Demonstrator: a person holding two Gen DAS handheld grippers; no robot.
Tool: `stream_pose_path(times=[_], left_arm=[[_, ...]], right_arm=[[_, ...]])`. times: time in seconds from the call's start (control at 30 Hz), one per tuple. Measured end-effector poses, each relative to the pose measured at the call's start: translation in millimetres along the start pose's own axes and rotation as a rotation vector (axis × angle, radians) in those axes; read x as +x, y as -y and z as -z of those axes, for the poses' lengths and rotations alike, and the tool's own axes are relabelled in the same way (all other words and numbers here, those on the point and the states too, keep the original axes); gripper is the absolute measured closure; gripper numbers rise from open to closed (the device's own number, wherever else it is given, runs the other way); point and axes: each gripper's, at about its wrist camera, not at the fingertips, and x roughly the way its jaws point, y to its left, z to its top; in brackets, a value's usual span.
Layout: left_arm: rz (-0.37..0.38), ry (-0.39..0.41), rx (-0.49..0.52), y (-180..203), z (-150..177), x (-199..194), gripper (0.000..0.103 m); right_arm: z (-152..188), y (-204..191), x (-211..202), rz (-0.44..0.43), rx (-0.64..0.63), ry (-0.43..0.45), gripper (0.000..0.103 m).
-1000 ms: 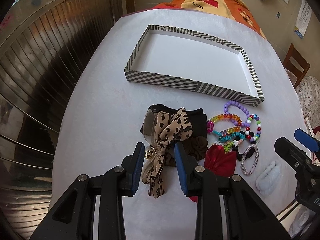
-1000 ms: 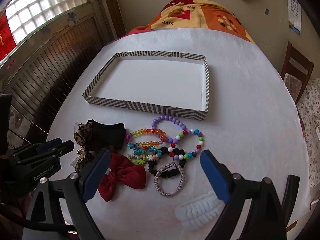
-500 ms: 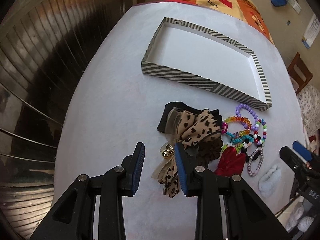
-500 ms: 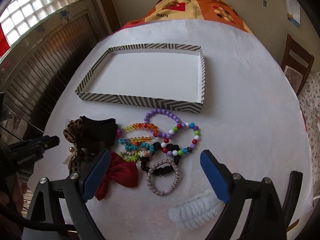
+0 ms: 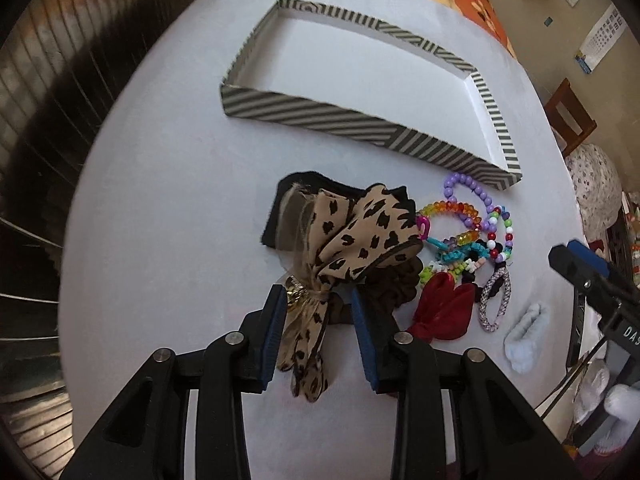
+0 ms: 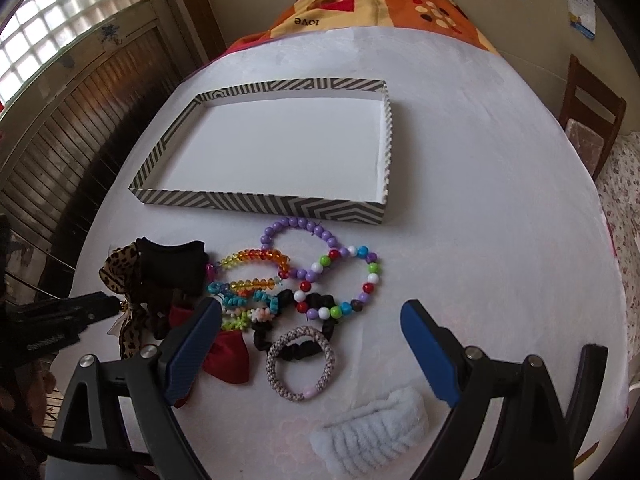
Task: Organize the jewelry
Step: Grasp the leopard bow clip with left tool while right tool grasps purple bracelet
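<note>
A leopard-print bow (image 5: 352, 236) with a gold bell lies on a black hair piece (image 5: 304, 188) on the white table. My left gripper (image 5: 318, 304) is open, its jaws either side of the bow's knot and tails, not clamped. The bow also shows in the right wrist view (image 6: 120, 272). Beside it lie bead bracelets (image 6: 320, 264), a red bow (image 6: 228, 360), a braided hair tie (image 6: 300, 364) and a white fluffy scrunchie (image 6: 372, 436). My right gripper (image 6: 308, 328) is wide open above the hair tie, holding nothing. The striped tray (image 6: 260, 204) stands behind, with nothing in it.
A wooden chair (image 6: 588, 120) stands at the right. An orange patterned cloth (image 6: 380, 4) lies past the table's far end. Wooden slatted panels (image 6: 60, 128) run along the left side. The table's near edge is close below both grippers.
My left gripper has moved forward and down, so its jaws now straddle the leopard bow's knot. My right gripper has come lower and closer over the hair tie.
</note>
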Motion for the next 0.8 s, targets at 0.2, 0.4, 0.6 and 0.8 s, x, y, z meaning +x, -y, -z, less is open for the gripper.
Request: stream_pose_path(times=[0.2, 0.4, 0.6, 0.8], left_arm=[[-0.029, -0.013, 0.016, 6, -1, 15, 0.089], [-0.008, -0.008, -0.018, 1, -3, 21, 0.091], [-0.012, 0.001, -0.023, -2, -4, 20, 0.103], [0.022, 0.000, -0.035, -7, -6, 8, 0.103]], right_arm=[[-24, 4, 21, 0.013, -0.043, 0.010, 0.025], [-41, 3, 67, -0.001, -0.131, -0.084, 0.050], [-49, 4, 102, 0.003, -0.194, -0.146, 0.064], [-49, -3, 107, -0.011, -0.248, -0.124, 0.087]])
